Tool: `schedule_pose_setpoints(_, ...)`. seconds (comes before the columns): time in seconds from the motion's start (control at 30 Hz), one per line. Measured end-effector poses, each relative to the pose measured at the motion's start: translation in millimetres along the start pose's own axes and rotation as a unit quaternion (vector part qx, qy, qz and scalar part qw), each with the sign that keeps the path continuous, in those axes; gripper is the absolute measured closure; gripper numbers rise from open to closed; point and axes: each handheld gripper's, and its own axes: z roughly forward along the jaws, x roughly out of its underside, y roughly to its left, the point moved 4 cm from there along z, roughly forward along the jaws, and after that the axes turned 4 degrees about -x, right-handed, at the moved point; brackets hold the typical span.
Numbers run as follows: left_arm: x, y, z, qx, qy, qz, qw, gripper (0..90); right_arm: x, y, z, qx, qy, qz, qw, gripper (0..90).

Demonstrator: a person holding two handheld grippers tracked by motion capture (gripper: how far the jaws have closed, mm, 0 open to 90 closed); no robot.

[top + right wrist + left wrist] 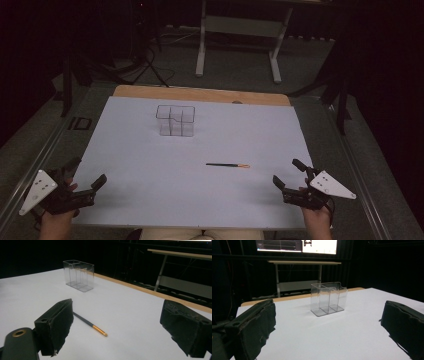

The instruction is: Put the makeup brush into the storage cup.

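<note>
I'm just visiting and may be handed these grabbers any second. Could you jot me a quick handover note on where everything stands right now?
Left gripper: open, holding nothing, at the near left edge of the table.
Right gripper: open, holding nothing, at the near right edge.
Brush: lying flat on the white sheet, orange tip towards the right, nearest the right gripper, untouched.
Clear box: upright and divided into compartments, farther back on the table, looks empty.
Done: nothing yet.
Left: probably pick up the brush and put it in the clear box.
</note>
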Motion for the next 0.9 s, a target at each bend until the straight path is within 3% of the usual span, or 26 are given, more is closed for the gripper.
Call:
schedule_pose_setpoints(0.47,-2.6,1.2,-3.3,-0.005,-0.006,0.001,1.0000,0.4,4.0,-0.5,1.7,-0.019,0.015,0.020,0.9995,11.4)
schedule_pose_setpoints(0.63,-3.5,0.7,-3.8,-0.006,-0.007,0.004,1.0000,0.5,-1.7,0.5,-0.1,-0.044,0.029,0.063,0.9966,11.6)
schedule_pose_setpoints(0.9,-4.6,1.4,-4.4,-0.008,-0.010,0.002,0.9999,0.5,-14.8,10.2,6.3,-0.063,0.061,0.039,0.9954,11.5)
